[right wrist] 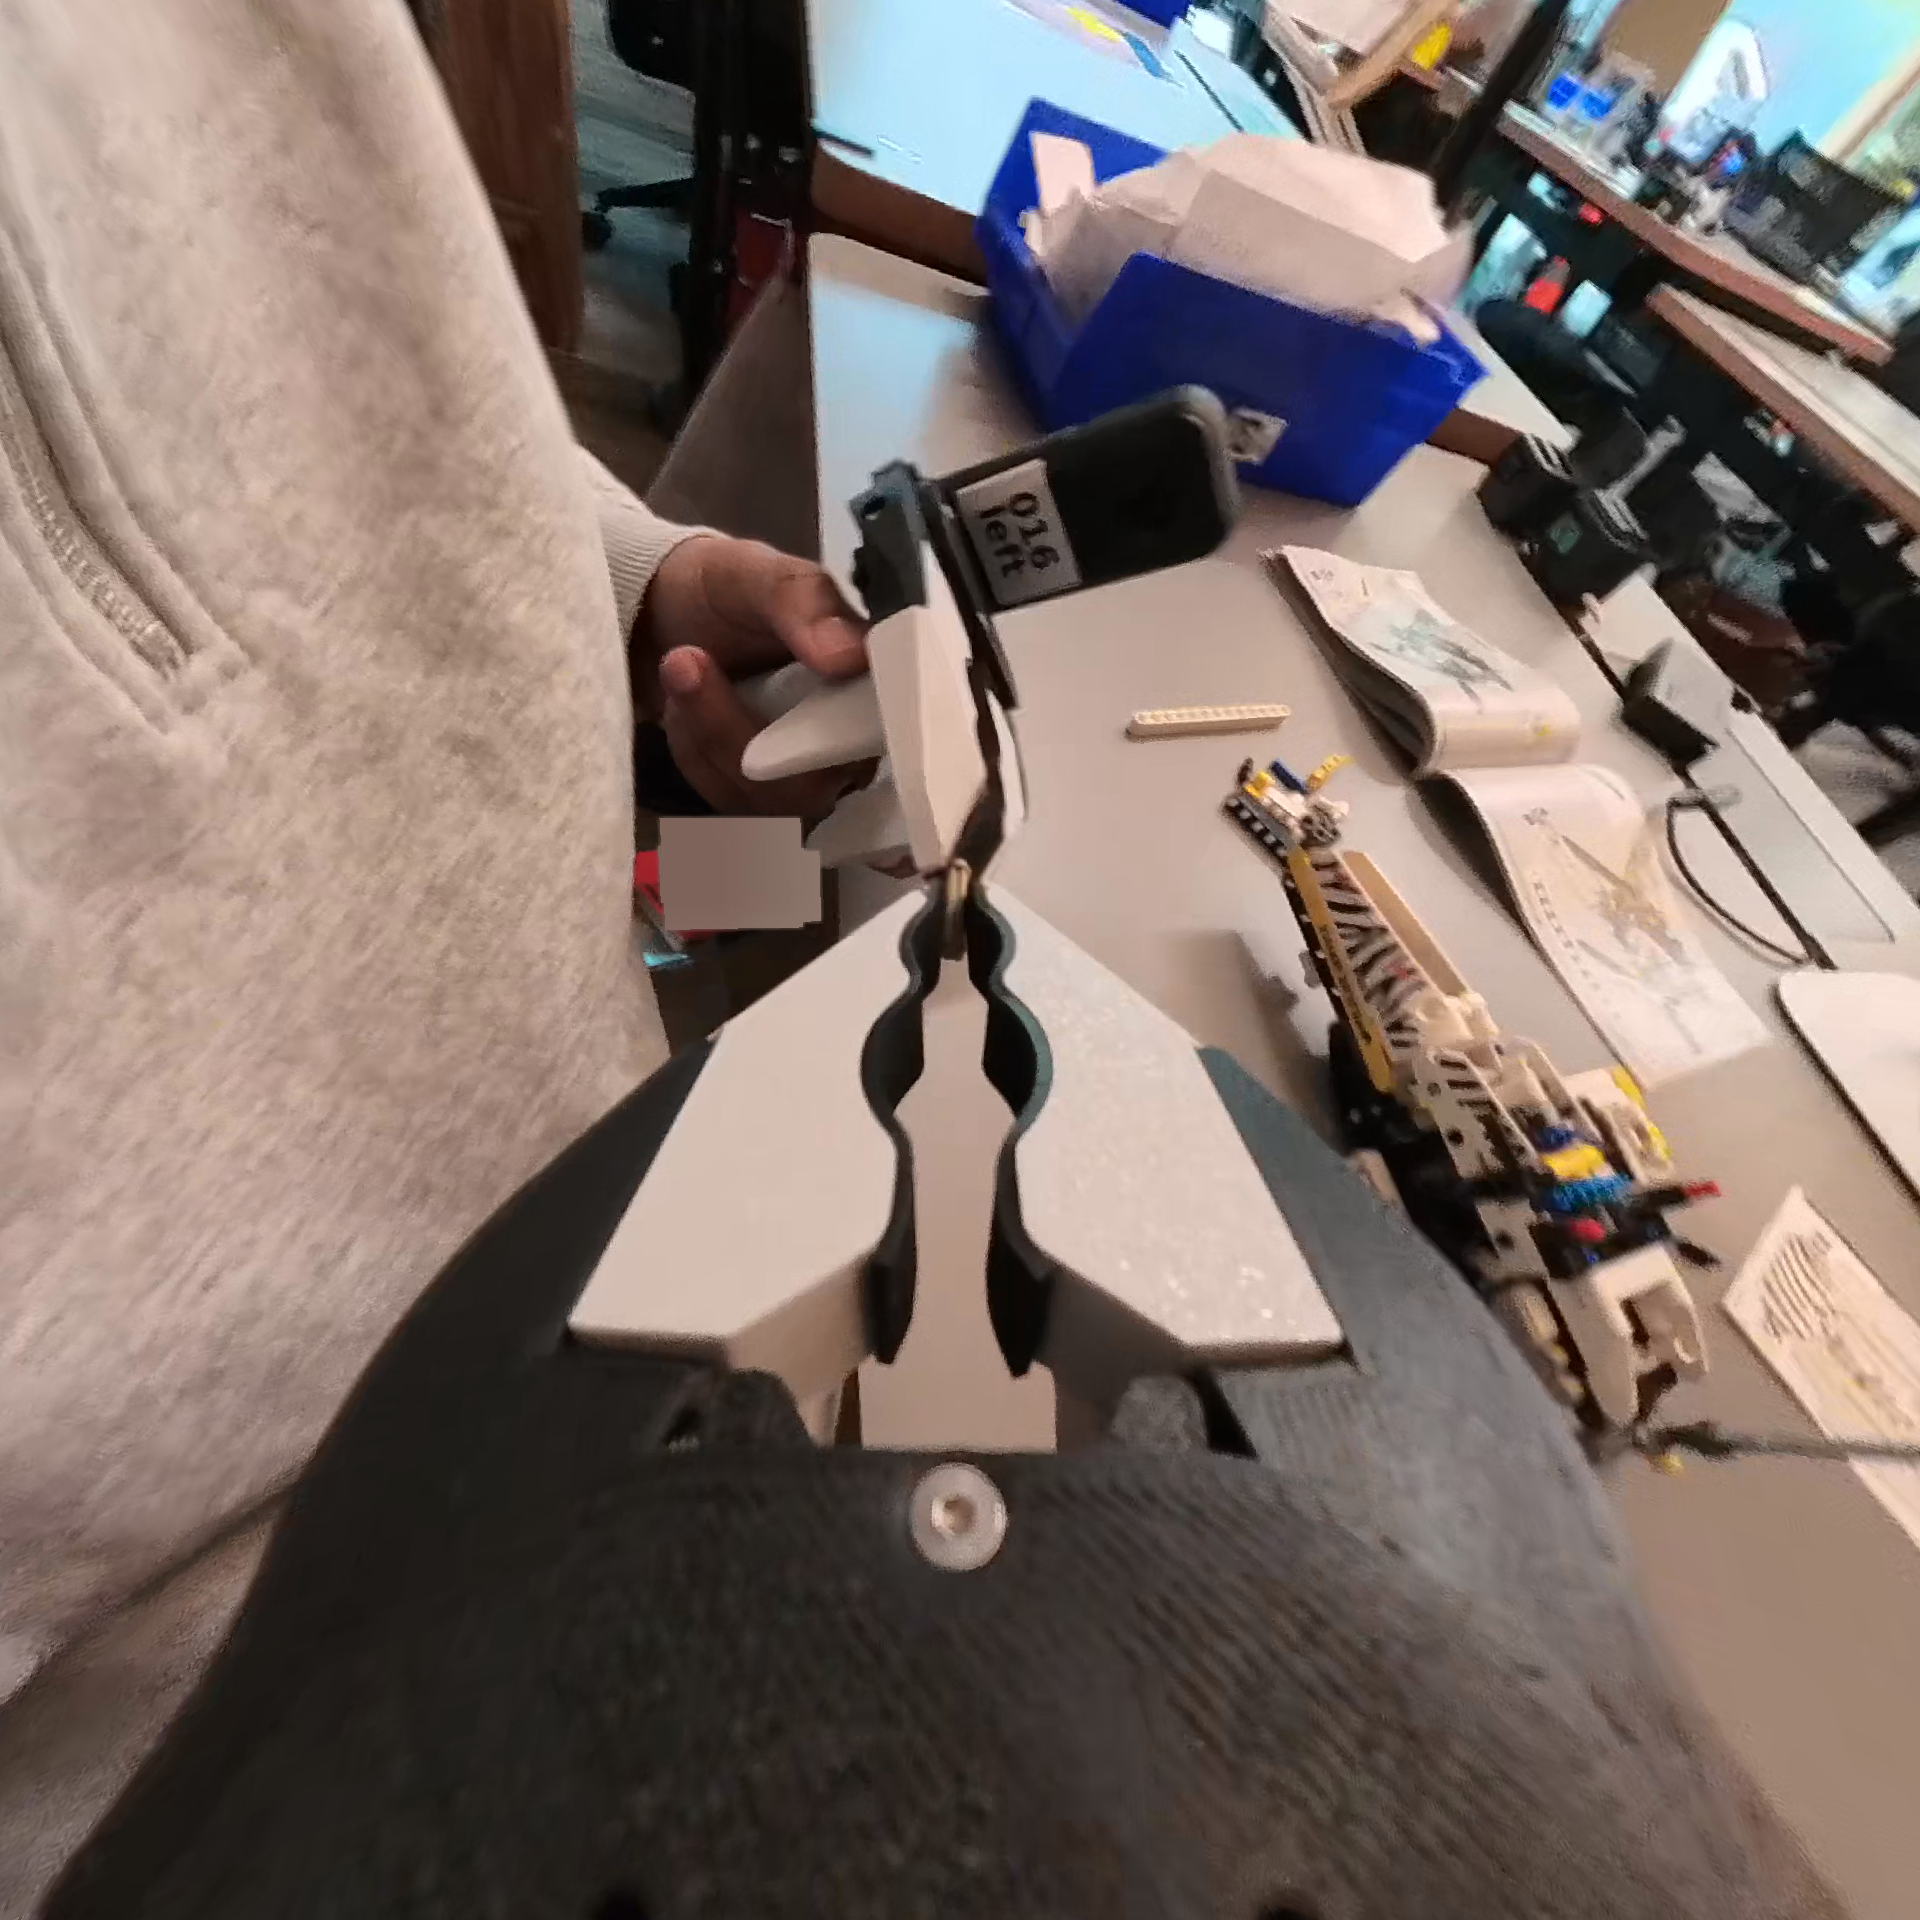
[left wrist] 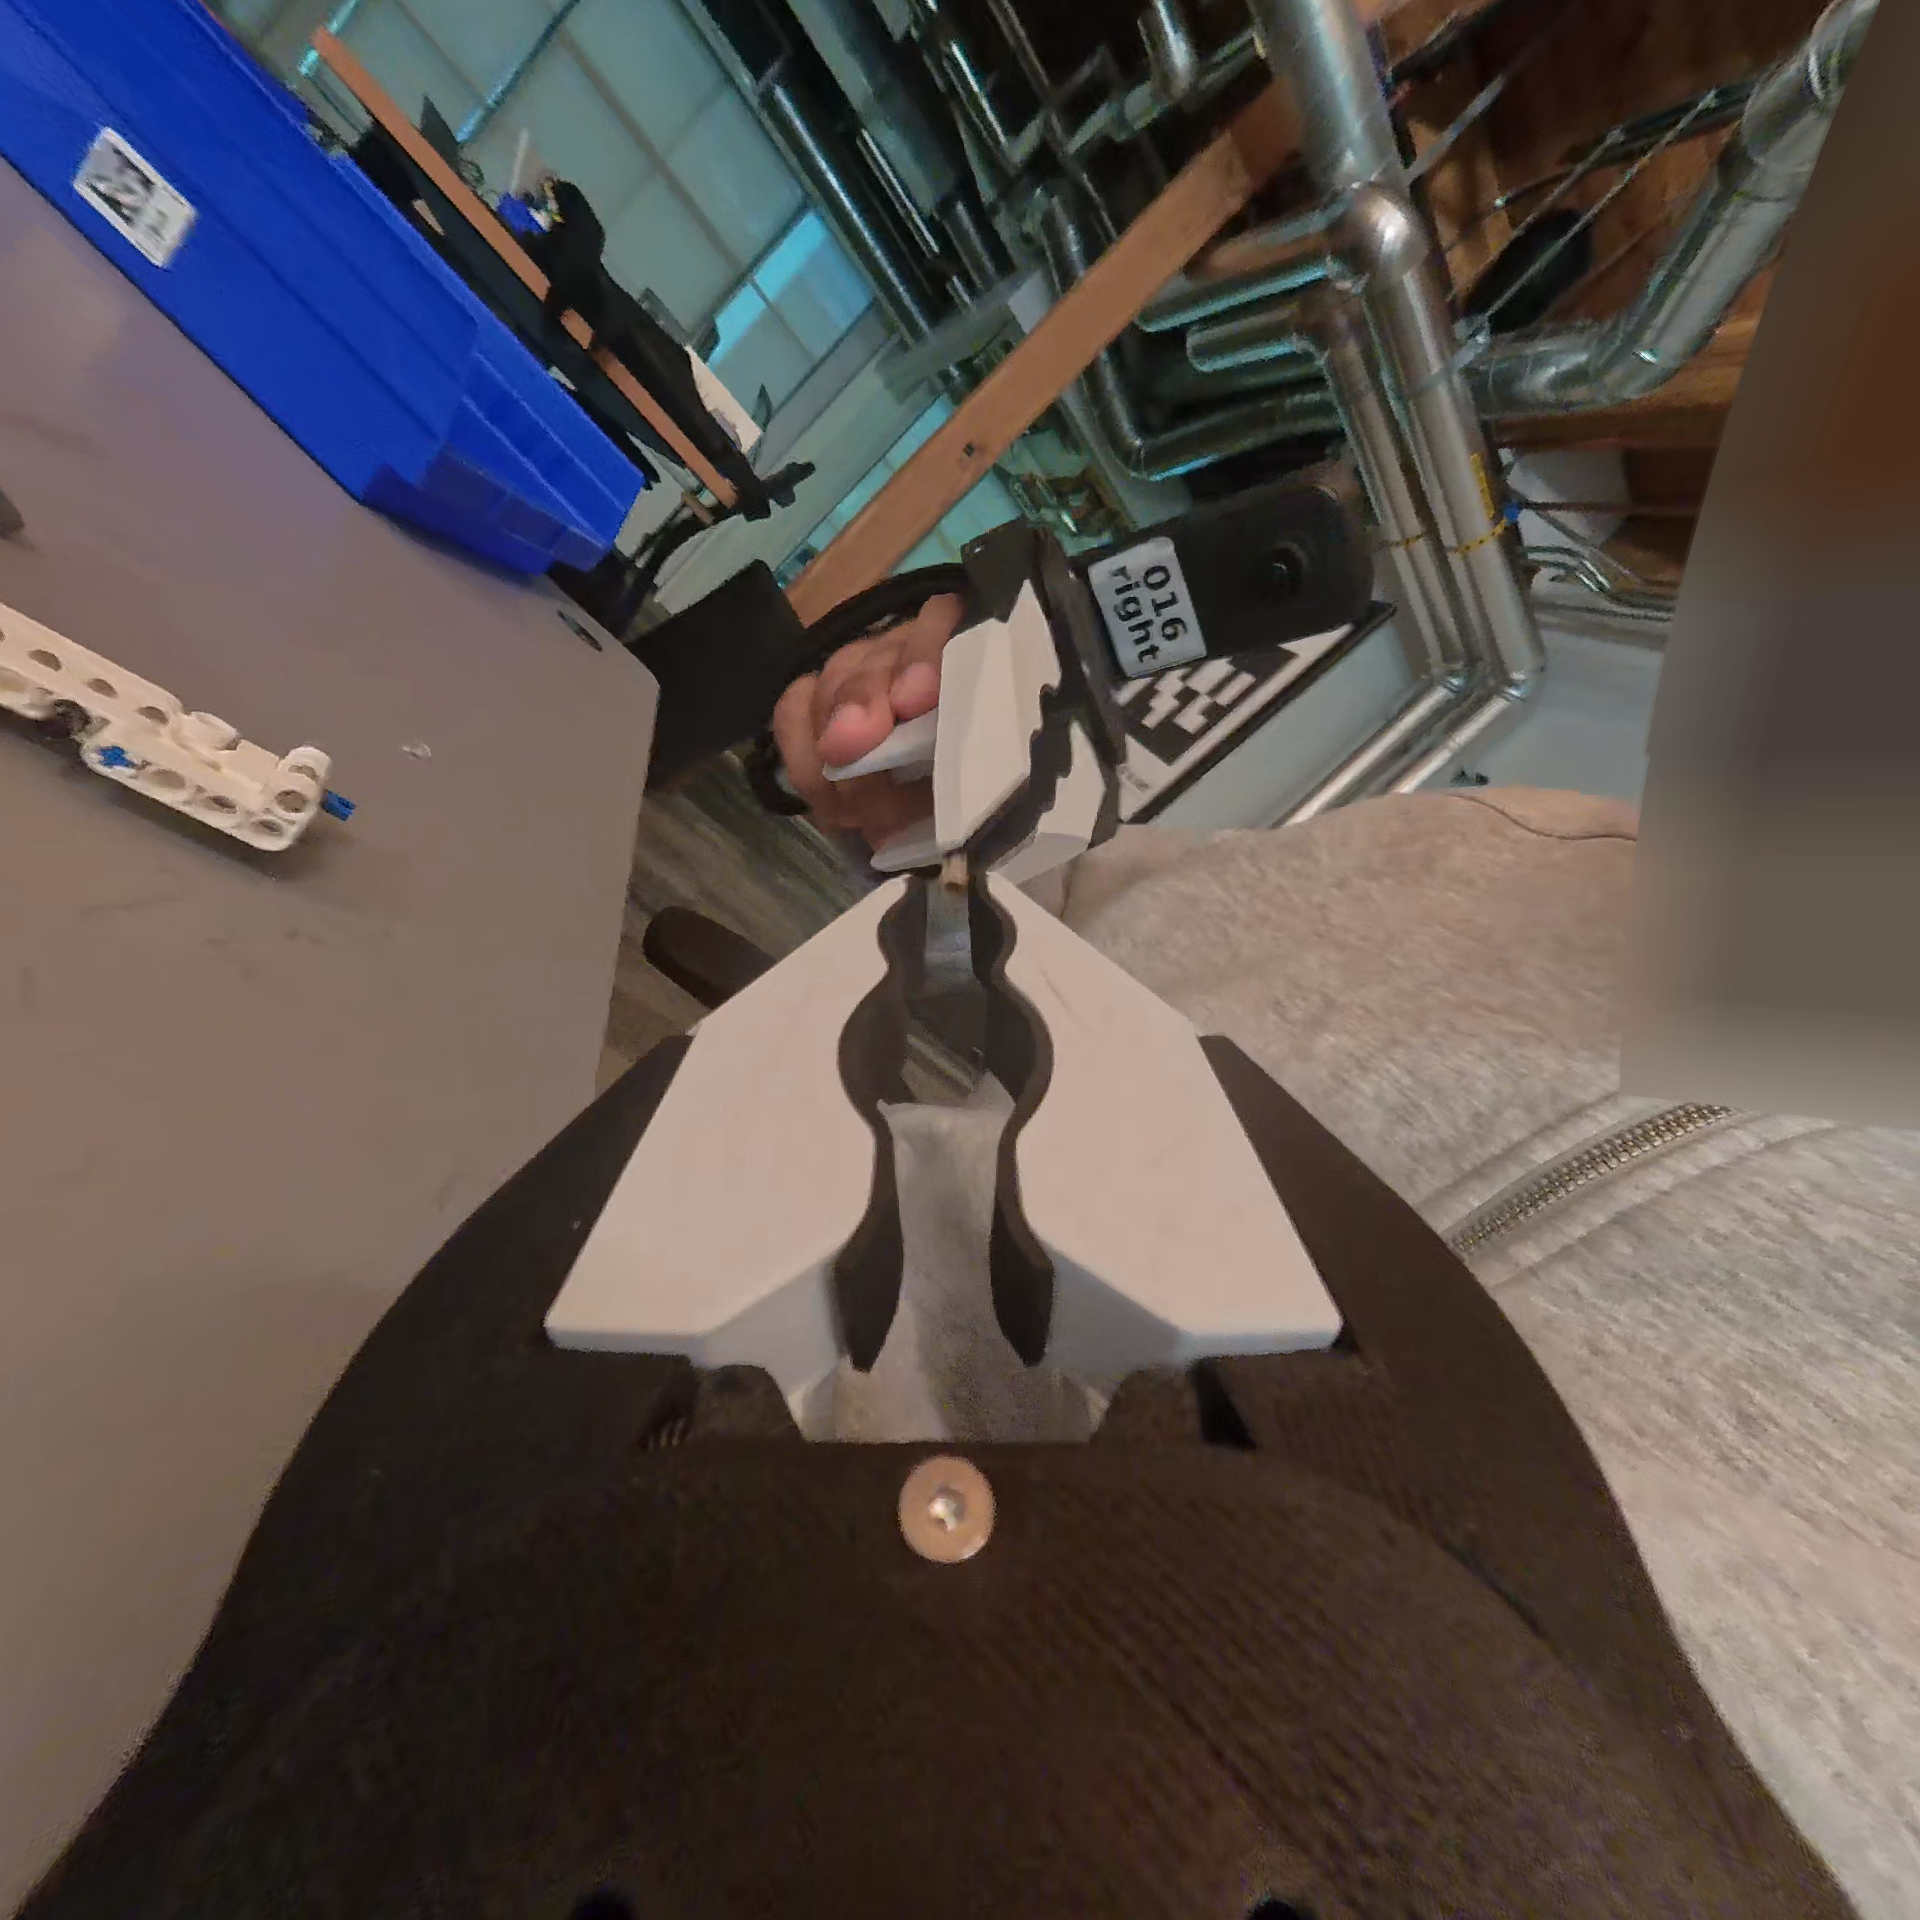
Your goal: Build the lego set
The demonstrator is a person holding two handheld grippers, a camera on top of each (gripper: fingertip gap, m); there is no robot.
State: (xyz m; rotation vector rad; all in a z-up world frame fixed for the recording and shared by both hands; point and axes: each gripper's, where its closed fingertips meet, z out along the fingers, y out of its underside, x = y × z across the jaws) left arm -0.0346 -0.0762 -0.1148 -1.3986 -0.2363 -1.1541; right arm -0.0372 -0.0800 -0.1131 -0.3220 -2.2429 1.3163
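My left gripper point(left wrist: 943, 896) and my right gripper point(right wrist: 957, 896) meet tip to tip in the air off the table's edge, in front of a person in a grey hoodie. The left is shut on a small grey lego piece point(left wrist: 941, 935). A tan pin point(left wrist: 952, 878) sticks out at its tip. The right gripper point(left wrist: 982, 836) is shut on that tan pin point(right wrist: 956, 891). The left gripper point(right wrist: 971, 831) faces it in the right wrist view. A partly built yellow, white and black lego model point(right wrist: 1455, 1070) lies on the grey table point(right wrist: 1122, 644).
A white beam assembly with blue pins point(left wrist: 177, 743) lies on the table. A loose white beam point(right wrist: 1207, 719), open instruction booklets point(right wrist: 1455, 675), a sticker sheet point(right wrist: 1829, 1330) and a blue bin with bags point(right wrist: 1195, 343) also sit there. The bin shows in the left wrist view point(left wrist: 312, 312). My left and right fingertips are right by each other.
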